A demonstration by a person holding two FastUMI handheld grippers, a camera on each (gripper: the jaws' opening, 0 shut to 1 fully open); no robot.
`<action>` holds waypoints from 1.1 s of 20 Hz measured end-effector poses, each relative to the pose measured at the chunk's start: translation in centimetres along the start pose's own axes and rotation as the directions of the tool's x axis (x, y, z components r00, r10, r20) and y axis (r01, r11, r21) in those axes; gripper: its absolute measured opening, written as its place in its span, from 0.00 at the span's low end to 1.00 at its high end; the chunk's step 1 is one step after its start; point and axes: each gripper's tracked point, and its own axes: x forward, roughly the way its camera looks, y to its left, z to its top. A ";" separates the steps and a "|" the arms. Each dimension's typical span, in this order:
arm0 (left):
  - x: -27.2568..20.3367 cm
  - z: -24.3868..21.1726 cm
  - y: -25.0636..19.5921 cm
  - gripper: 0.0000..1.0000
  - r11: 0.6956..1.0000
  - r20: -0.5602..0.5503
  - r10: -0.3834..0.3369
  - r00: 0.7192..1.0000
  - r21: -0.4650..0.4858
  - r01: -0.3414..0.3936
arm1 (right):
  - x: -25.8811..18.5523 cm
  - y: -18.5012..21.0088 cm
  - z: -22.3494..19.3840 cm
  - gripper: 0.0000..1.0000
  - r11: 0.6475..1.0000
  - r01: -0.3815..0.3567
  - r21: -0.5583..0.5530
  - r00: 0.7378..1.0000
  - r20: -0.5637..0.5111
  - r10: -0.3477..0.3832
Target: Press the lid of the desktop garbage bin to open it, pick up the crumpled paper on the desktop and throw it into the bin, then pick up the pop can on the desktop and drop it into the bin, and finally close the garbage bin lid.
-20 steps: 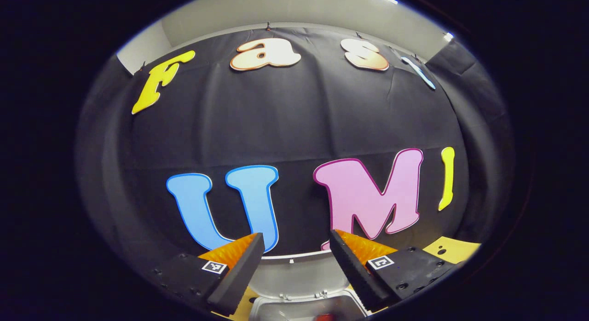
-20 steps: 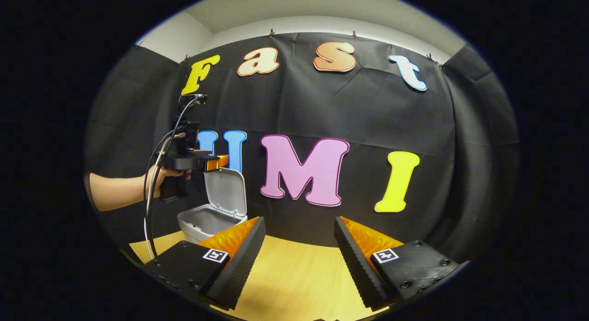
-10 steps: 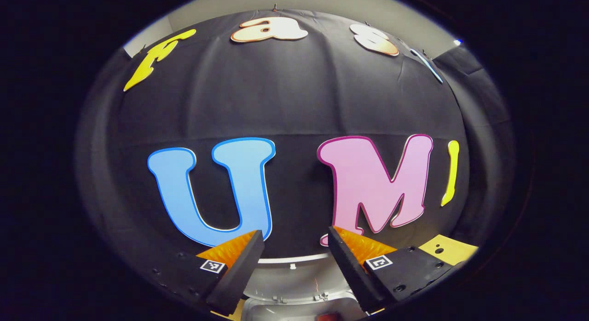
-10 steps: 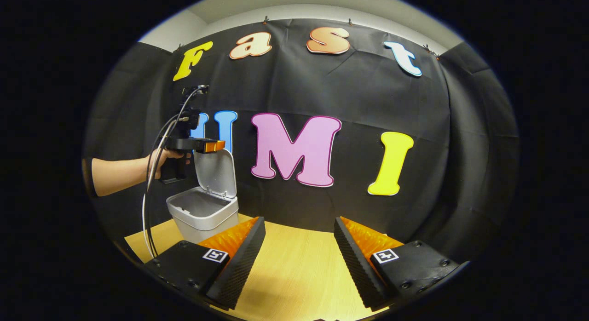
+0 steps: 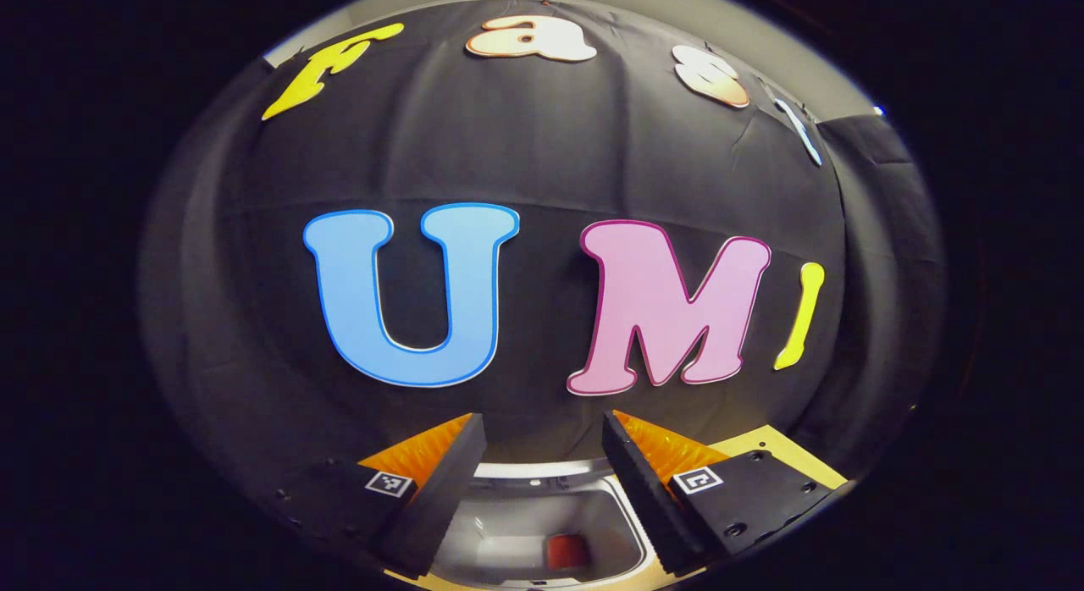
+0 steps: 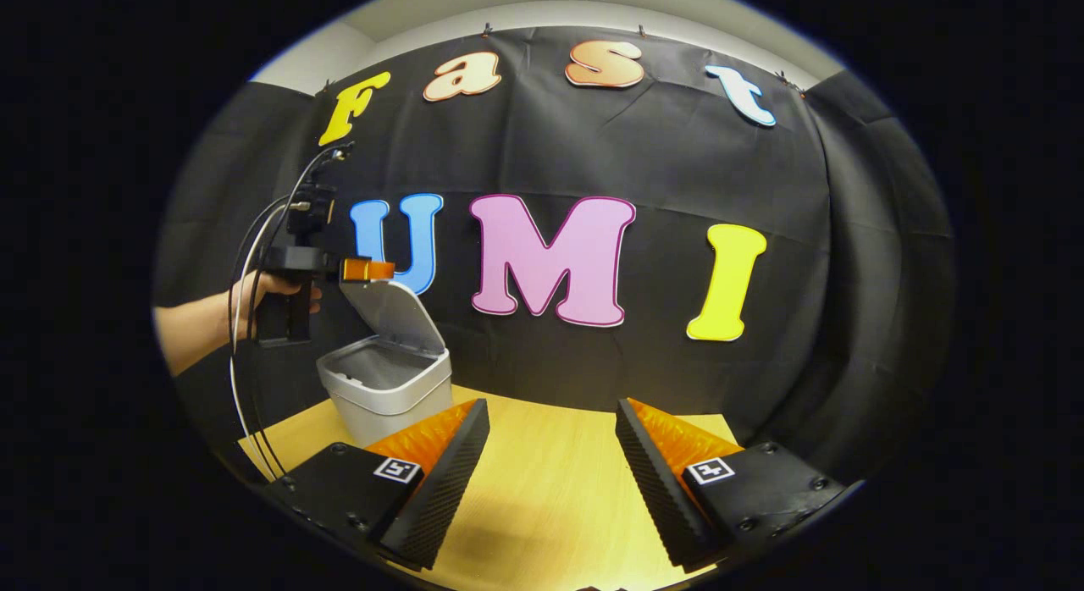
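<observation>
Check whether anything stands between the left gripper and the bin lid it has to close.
Nothing visible stands in the way. In the right gripper view the left gripper sits right at the top edge of the raised lid, which tilts over the open bin. Whether it touches the lid cannot be told.

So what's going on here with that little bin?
A person is holding a gripper in each hand. The left gripper sits at the top edge of the bin's lid, which is tipped partway over the bin. Something red lies inside. The right gripper hangs open above the table, holding nothing.
</observation>
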 end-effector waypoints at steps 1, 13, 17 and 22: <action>-0.8 -1.1 -0.1 0.96 1.000 -0.008 0.003 1.000 -0.006 -0.003 | -0.2 0.1 0.0 0.98 1.000 0.004 0.004 1.000 0.001 -0.004; -5.2 -14.0 0.1 0.96 0.999 -0.139 0.012 0.990 0.035 -0.007 | -3.0 0.3 -2.2 0.97 0.996 0.065 0.061 0.997 -0.038 -0.063; -5.1 -14.7 -0.1 0.98 0.990 -0.089 0.037 0.995 0.142 -0.025 | -3.7 0.1 -2.6 0.97 0.994 0.089 0.069 0.995 -0.047 -0.086; -5.2 -15.6 -0.1 0.98 0.992 -0.080 0.008 0.997 0.124 0.002 | -4.0 0.4 -3.2 0.97 0.991 0.109 0.074 0.993 -0.059 -0.104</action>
